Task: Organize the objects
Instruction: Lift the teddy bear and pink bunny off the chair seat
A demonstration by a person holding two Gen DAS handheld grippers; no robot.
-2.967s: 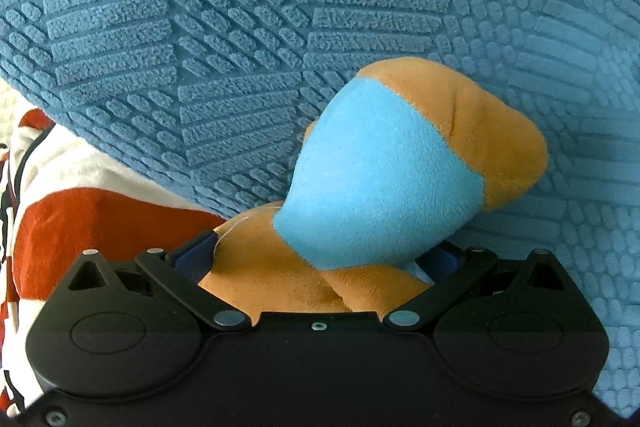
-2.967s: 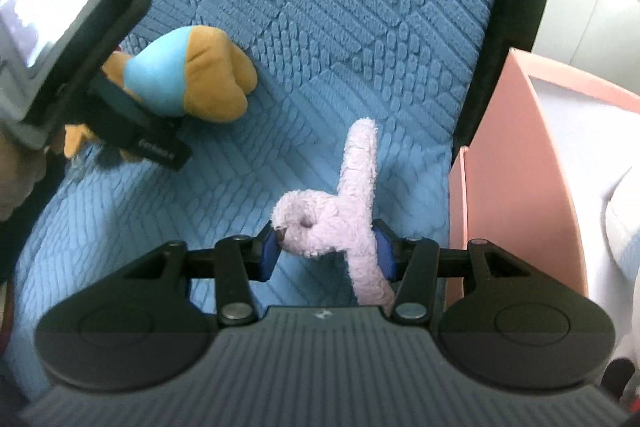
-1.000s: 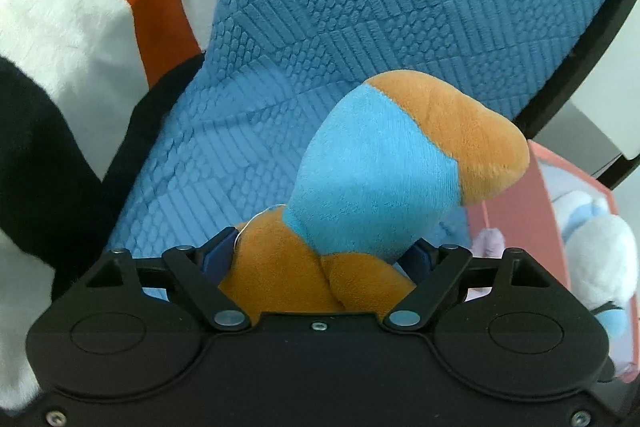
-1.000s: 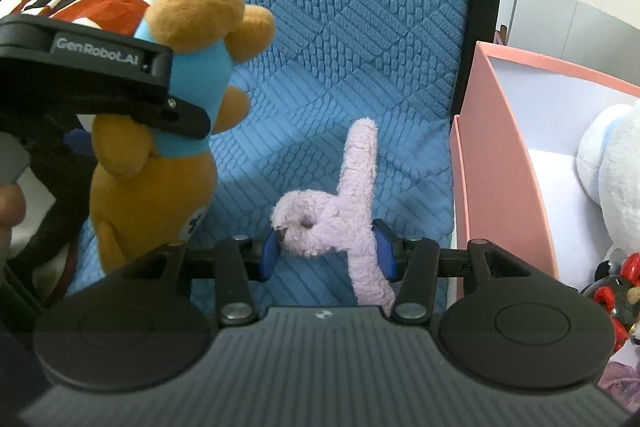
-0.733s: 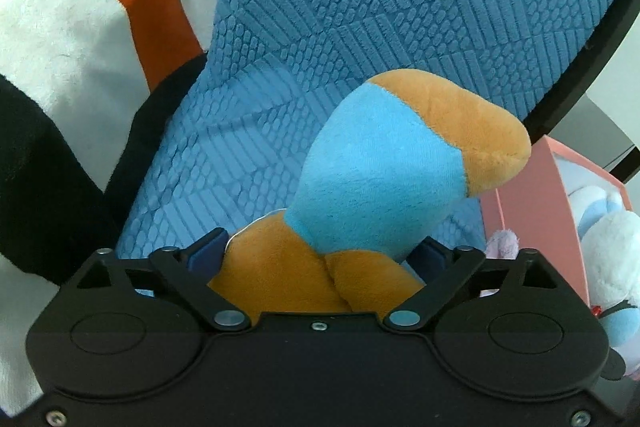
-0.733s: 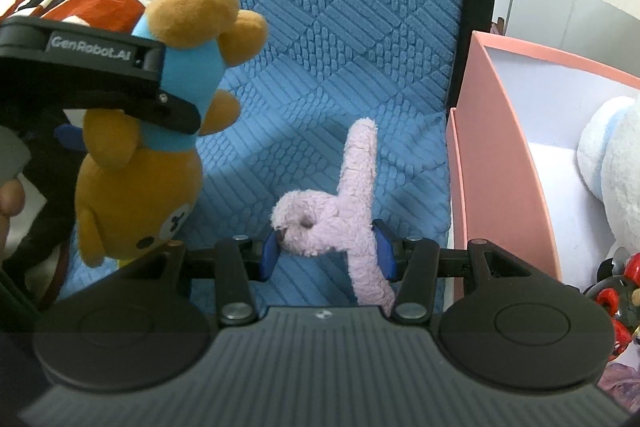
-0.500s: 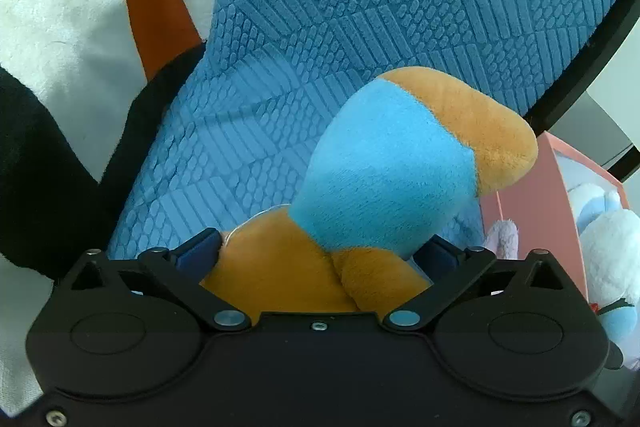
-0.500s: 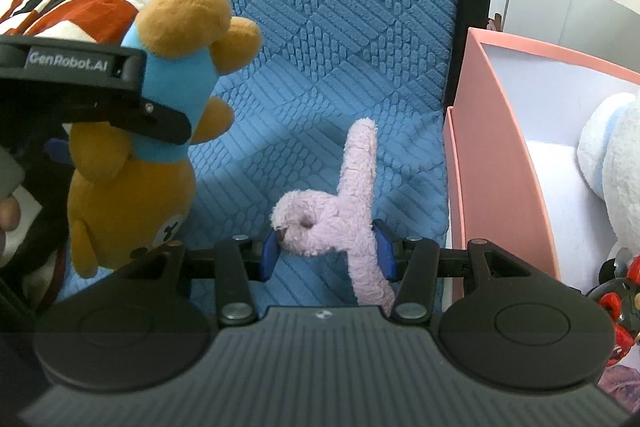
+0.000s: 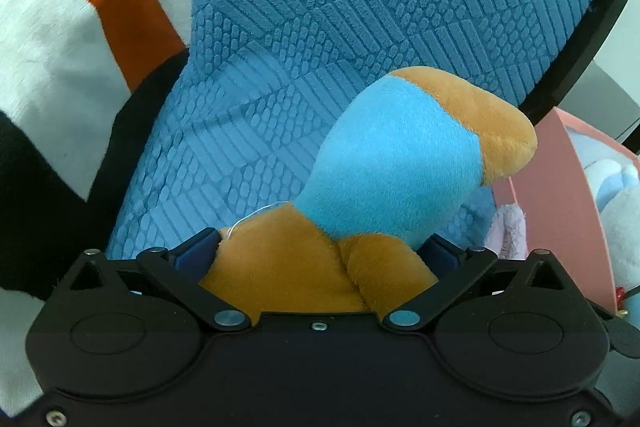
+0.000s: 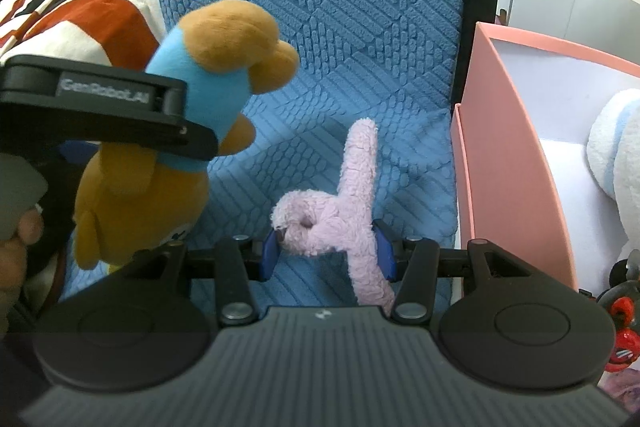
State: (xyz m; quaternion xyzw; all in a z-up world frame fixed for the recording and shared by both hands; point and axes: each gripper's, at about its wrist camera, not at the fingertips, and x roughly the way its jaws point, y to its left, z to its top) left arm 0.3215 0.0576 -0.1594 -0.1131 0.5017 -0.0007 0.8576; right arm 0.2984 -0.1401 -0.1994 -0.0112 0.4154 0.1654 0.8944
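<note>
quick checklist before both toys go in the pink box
1. Left claw shut on bear: ok.
2. Right claw shut on pink toy: ok.
3. Box open on top: ok.
4. Free space in box beside the white plush: ok, bare floor shows.
5. Bear clear of the blue cushion: ok, it hangs.
6. Room for both toys: cannot tell.
</note>
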